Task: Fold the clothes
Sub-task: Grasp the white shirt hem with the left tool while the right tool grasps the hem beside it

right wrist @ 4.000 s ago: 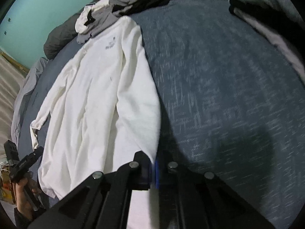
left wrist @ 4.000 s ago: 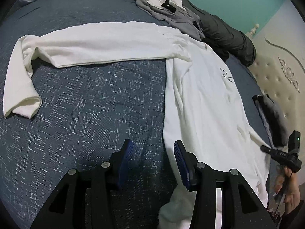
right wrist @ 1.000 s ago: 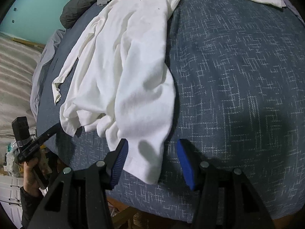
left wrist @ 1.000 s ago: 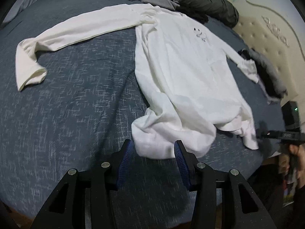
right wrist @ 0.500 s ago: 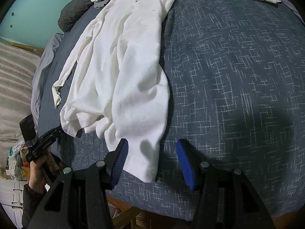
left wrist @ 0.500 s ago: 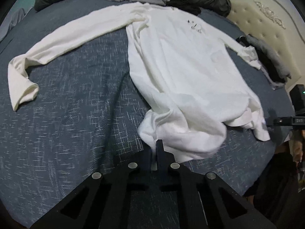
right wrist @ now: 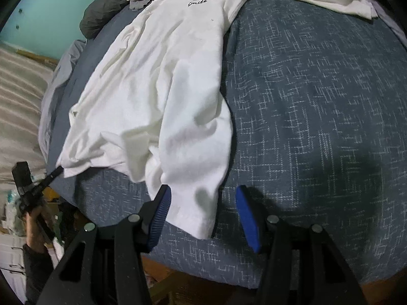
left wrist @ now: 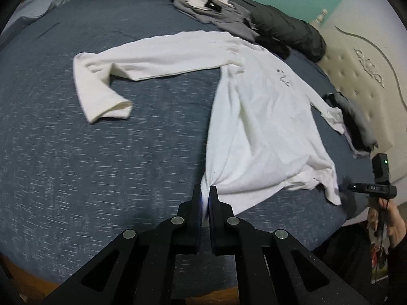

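A white long-sleeve shirt [left wrist: 259,117] with a small smiley print lies face up on the dark blue bed cover [left wrist: 76,167]. One sleeve [left wrist: 101,94] stretches out to the left and bends back at the cuff. My left gripper [left wrist: 205,193] is shut on the shirt's left hem corner, and the cloth fans out taut from the pinch. In the right wrist view the same shirt [right wrist: 162,81] lies rumpled at its hem. My right gripper [right wrist: 202,193] stands open low over the bed's edge, with the other hem corner lying between its blue pads [right wrist: 160,213], untouched.
A heap of grey and white clothes [left wrist: 216,7] and a dark rolled duvet [left wrist: 285,33] lie at the far end. Dark folded garments [left wrist: 356,127] sit by the padded headboard [left wrist: 368,76]. A person's hand holds a black device [left wrist: 379,185] beside the bed, also seen as the device [right wrist: 28,190].
My left gripper closed on the bunched hem corner and drew it out, so that side of the shirt now lies straighter and taut. The right gripper stayed open in place.
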The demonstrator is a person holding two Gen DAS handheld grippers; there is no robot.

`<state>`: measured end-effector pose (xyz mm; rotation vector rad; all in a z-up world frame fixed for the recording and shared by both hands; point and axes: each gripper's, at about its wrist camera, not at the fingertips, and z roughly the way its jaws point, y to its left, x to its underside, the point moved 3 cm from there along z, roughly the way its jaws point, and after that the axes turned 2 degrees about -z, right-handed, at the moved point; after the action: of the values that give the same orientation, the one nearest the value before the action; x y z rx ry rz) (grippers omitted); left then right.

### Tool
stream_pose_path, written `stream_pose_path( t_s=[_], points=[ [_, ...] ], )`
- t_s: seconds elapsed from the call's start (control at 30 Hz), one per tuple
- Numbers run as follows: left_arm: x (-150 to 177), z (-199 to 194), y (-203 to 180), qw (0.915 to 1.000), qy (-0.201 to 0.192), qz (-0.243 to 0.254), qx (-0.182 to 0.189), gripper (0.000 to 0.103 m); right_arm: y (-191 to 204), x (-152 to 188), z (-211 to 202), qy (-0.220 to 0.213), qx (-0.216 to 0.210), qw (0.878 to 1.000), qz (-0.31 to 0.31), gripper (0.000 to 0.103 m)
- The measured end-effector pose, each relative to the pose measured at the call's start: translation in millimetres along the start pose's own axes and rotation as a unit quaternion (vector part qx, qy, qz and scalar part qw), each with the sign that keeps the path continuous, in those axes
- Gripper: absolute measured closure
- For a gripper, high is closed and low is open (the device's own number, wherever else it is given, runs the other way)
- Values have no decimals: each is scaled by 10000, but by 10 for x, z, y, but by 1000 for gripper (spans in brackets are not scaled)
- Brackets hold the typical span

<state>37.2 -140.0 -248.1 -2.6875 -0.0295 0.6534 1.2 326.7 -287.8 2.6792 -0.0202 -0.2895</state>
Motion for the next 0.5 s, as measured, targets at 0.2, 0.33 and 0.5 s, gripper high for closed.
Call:
stream_pose_path(
  t_s=[0.2, 0.33, 0.5],
  points=[
    [-24, 8, 51, 10000, -11, -39, 22, 99, -94, -42, -27, -128, 166, 9997, 86, 49],
    [-40, -8, 16, 10000, -43, -18, 31, 99, -65, -31, 49, 9, -19, 10000, 52, 49],
    [-74, -42, -28, 10000, -72, 62, 11, 99, 85, 22, 202, 256, -111, 9992, -271, 91]
  ],
)
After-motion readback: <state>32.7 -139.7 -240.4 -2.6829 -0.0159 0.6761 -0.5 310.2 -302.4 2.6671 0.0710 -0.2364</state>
